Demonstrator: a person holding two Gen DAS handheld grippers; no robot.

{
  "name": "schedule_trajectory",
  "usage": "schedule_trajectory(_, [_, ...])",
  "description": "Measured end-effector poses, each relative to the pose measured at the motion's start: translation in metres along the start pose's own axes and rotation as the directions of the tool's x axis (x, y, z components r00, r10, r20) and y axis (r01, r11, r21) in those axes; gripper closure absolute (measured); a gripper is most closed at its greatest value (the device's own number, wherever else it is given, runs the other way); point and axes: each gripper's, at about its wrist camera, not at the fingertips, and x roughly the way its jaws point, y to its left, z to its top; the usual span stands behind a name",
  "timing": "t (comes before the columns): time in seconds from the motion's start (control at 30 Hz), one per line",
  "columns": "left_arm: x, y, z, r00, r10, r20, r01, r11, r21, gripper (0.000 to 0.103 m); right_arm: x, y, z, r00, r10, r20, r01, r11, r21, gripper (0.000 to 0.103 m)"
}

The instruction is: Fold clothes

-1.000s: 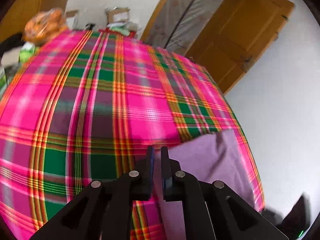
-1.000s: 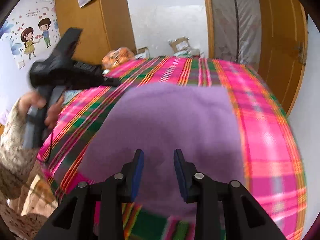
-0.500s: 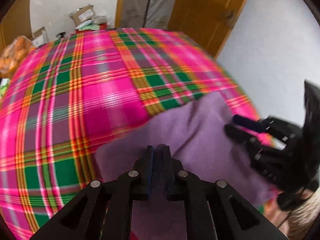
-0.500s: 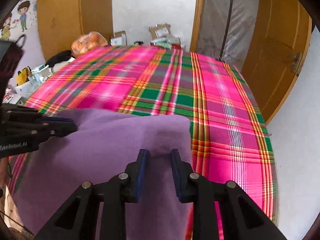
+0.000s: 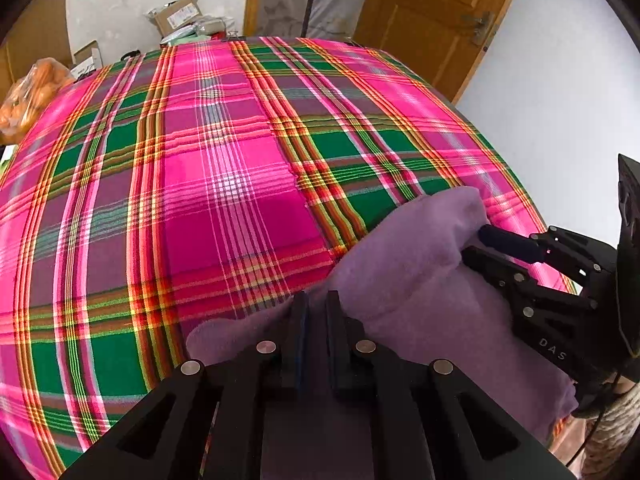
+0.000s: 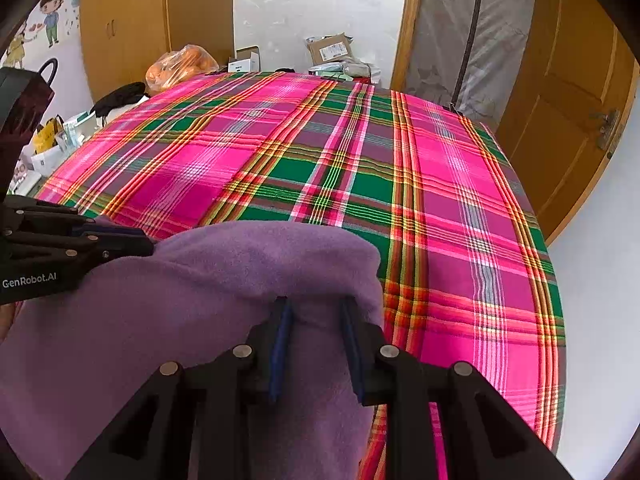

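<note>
A purple fleece cloth (image 5: 412,264) lies bunched at the near right corner of a bed covered by a pink and green plaid sheet (image 5: 224,184). My left gripper (image 5: 316,304) is shut on the cloth's near left edge. The right gripper (image 5: 474,246) comes in from the right, its fingers pinching a raised fold. In the right wrist view the cloth (image 6: 180,300) drapes over the tips of my right gripper (image 6: 314,308), whose jaws stand a little apart with thick fleece between them. The left gripper (image 6: 148,242) holds the cloth's far left corner.
Most of the plaid sheet (image 6: 320,168) lies bare beyond the cloth. An orange bag (image 6: 180,64) and cardboard boxes (image 6: 332,48) sit past the bed's far end. Clutter (image 6: 52,140) lines the left side; a wooden door (image 6: 568,92) and white wall stand on the right.
The left wrist view swung right until the right gripper showed. The right gripper's jaws narrowed onto the cloth's fold. The cloth now sits bunched between both grippers.
</note>
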Motion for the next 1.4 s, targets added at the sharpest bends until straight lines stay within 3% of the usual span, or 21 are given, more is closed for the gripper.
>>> schedule_trajectory(0.2, [-0.024,-0.004,-0.007,0.999,0.009,0.048,-0.008,1.0,-0.02,0.094,-0.005,-0.005,-0.001,0.999,0.01,0.03,-0.011,0.999,0.039,0.077])
schedule_trajectory(0.33, [-0.057,-0.011,-0.025,0.994,-0.015,0.111,0.015,1.0,0.006,0.094,-0.035,-0.005,-0.012,0.997,0.012,0.071,-0.017,0.997,0.079,0.077])
schedule_trajectory(0.5, [-0.078,-0.027,-0.051,0.991,-0.035,0.13,0.027,0.998,0.059,0.094,-0.067,0.005,-0.038,0.994,0.056,0.098,-0.061,0.997,0.049,0.077])
schedule_trajectory(0.63, [-0.079,-0.041,-0.067,0.99,-0.045,0.132,0.034,0.996,0.084,0.094,-0.081,0.011,-0.059,0.992,0.079,0.101,-0.085,0.995,0.056,0.077])
schedule_trajectory(0.8, [-0.068,-0.051,-0.083,0.992,0.015,0.126,-0.033,0.989,0.141,0.094,-0.075,0.008,-0.077,0.995,0.073,0.07,-0.079,0.993,0.088,0.077])
schedule_trajectory(1.0, [-0.065,-0.047,-0.091,0.987,-0.004,0.161,-0.015,0.993,0.119,0.094,-0.071,0.001,-0.088,0.989,0.103,0.104,-0.117,0.984,0.134,0.077])
schedule_trajectory(1.3, [-0.071,-0.044,-0.094,0.987,-0.006,0.159,-0.011,0.994,0.105,0.093,-0.077,0.005,-0.091,0.992,0.075,0.098,-0.089,0.986,0.139,0.077])
schedule_trajectory(1.4, [-0.077,-0.046,-0.098,0.987,0.017,0.16,-0.034,0.994,0.106,0.092,-0.088,0.013,-0.094,0.994,0.024,0.102,-0.036,0.993,0.115,0.077])
